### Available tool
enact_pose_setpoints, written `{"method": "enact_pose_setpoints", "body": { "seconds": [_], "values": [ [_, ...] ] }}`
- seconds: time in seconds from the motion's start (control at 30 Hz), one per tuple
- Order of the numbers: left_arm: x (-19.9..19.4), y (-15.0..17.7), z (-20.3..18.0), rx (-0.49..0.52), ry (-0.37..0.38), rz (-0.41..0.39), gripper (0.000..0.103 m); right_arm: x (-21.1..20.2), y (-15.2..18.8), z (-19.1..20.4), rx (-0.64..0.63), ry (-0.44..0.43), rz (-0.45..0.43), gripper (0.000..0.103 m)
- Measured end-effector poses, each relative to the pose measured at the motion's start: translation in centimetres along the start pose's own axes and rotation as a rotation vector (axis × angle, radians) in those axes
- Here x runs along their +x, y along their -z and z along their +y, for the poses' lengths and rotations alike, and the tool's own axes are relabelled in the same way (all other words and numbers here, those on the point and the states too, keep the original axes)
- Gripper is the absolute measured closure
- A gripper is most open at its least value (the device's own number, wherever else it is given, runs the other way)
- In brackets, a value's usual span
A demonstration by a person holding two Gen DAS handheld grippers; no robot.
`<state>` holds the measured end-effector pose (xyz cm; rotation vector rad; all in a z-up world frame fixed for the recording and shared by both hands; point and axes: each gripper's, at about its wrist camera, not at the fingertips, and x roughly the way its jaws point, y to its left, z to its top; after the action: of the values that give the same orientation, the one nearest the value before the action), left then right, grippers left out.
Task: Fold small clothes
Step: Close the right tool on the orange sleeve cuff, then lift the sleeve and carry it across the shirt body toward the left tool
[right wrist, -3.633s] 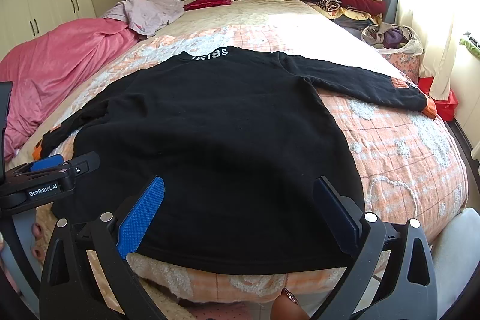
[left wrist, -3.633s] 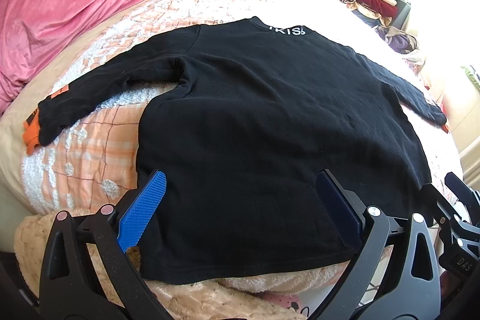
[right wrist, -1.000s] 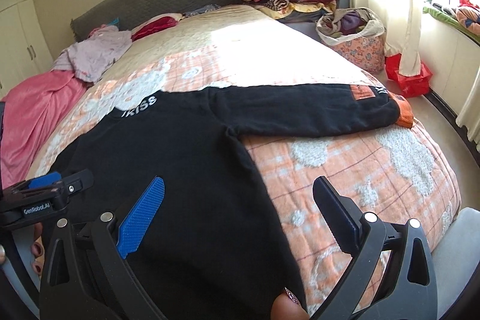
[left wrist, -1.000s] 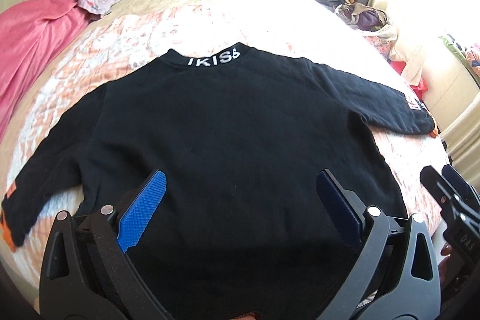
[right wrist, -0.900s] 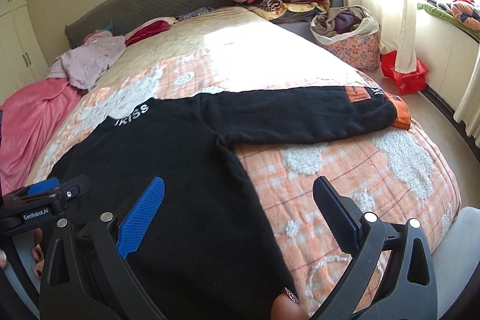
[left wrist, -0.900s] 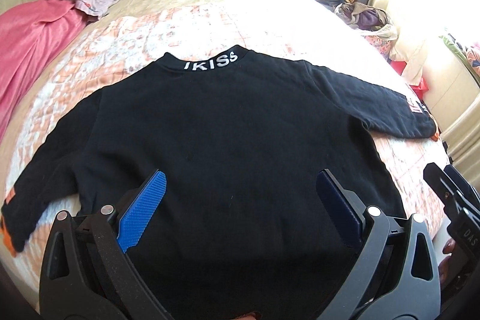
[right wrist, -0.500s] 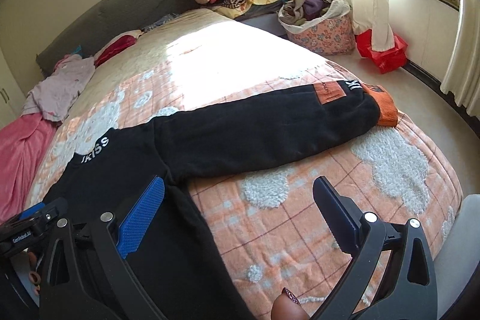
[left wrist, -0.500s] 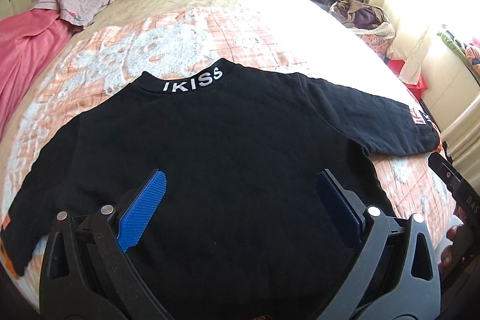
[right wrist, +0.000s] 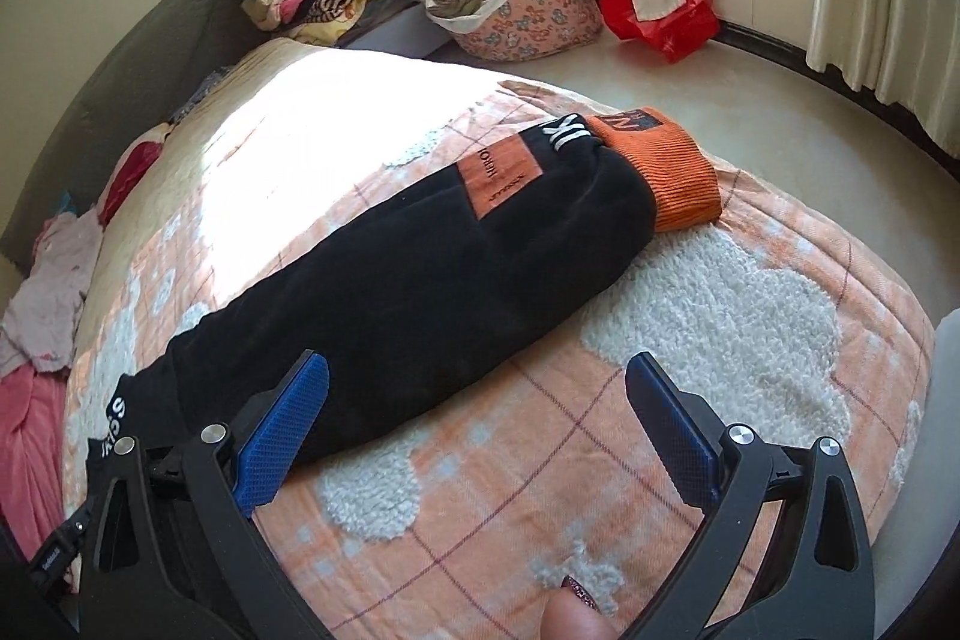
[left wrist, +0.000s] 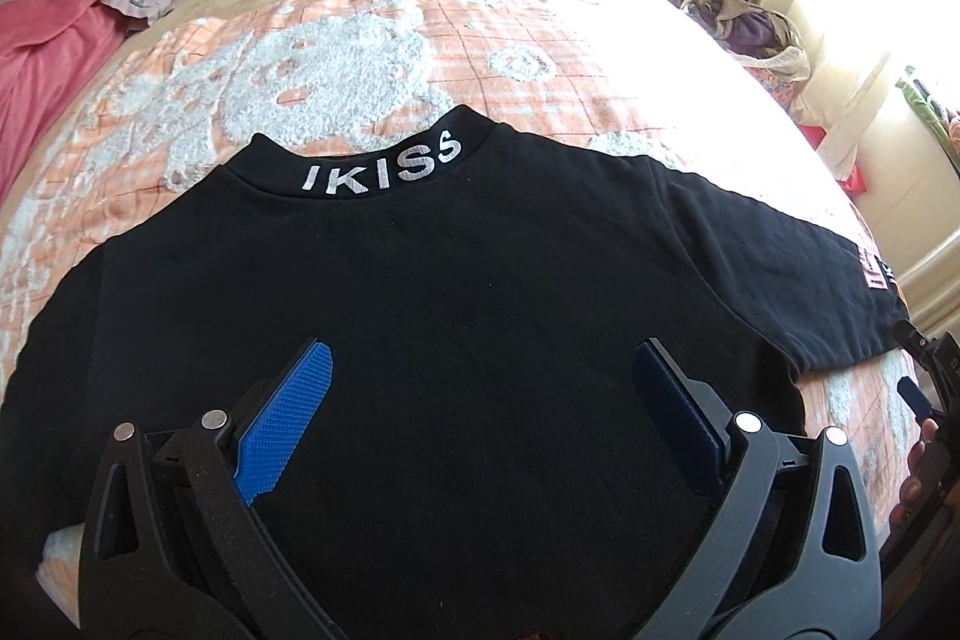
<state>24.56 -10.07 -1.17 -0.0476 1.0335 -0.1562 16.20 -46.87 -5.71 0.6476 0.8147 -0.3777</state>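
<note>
The black sweatshirt lies spread flat, back up, across the middle of the left wrist view, its collar lettering toward the top and its body filling the lower centre. In the right wrist view its sleeve runs from lower left up to the orange cuff at centre right, on the peach blanket of the bed.

Both tools hold nothing. The left hand-held gripper hovers with jaws wide apart above the body, and the right hand-held gripper stands equally spread at the bottom of its frame, its left pad over the sleeve's lower edge.

The step in hand looks like the first sleeve fold. To do it well, the right tool should probably pinch near the cuff, catching both layers but not the blanket. It can then carry the sleeve across the back, while the left tool pins the shoulder so the body does not drag.
</note>
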Motion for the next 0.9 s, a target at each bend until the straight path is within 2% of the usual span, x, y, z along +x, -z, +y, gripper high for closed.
{"method": "enact_pose_setpoints", "body": {
  "seconds": [0.13, 0.4, 0.5, 0.6, 0.67, 0.73, 0.77, 0.9],
  "values": [
    [1.0, -0.2, 0.6, -0.021, -0.008, 0.0, 0.009, 2.5, -1.4, -2.0, 0.105, -0.007, 0.032, 0.004],
    [2.1, -0.2, 2.2, -0.064, -0.016, 0.014, 0.009, 4.2, -4.8, -3.9, 0.203, -0.055, -0.013, 0.005],
    [2.2, -0.3, 2.8, -0.073, -0.013, 0.021, 0.009, 4.6, -6.0, -4.3, 0.231, -0.038, -0.029, 0.022],
    [2.0, -0.6, 3.3, -0.08, -0.001, 0.018, 0.009, 4.8, -6.6, -4.8, 0.248, -0.044, -0.038, 0.048],
    [1.8, -0.8, 3.6, -0.087, 0.013, 0.012, 0.009, 4.9, -6.8, -5.0, 0.252, -0.07, -0.042, 0.07],
    [1.5, -1.0, 3.7, -0.088, 0.029, 0.004, 0.009, 4.6, -6.8, -4.6, 0.246, -0.11, -0.048, 0.081],
    [1.3, -1.0, 3.7, -0.086, 0.034, 0.0, 0.009, 4.3, -6.8, -4.3, 0.23, -0.126, -0.06, 0.085],
    [0.5, -1.4, 4.0, -0.094, 0.047, -0.013, 0.009, 1.9, -6.7, -1.5, 0.144, -0.227, -0.116, 0.086]
  ]
}}
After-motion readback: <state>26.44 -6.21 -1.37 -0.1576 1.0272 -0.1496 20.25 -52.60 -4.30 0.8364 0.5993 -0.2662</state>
